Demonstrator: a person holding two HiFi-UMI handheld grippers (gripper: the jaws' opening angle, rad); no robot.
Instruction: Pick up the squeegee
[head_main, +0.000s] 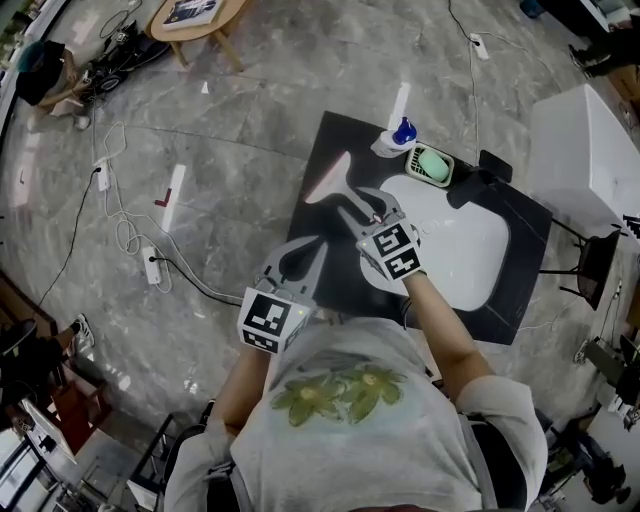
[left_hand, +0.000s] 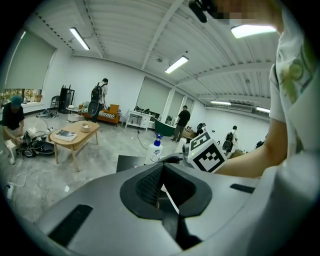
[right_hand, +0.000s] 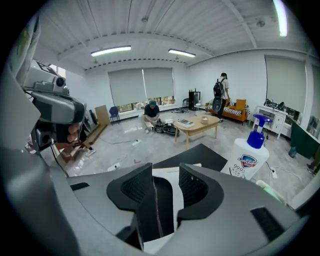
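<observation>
The squeegee is a flat white piece with a dark strip along it, lying on the black table top. In the head view it shows as a pale long strip. My right gripper is open, its two pads standing apart on either side of the squeegee without pressing on it. In the head view that gripper hangs over the table's left part. My left gripper is shut with nothing in it and hangs lower left of the table edge.
A blue-capped soap bottle and a green sponge in a dish stand at the back of the white sink. A white box stands to the right. Cables and a power strip lie on the floor to the left.
</observation>
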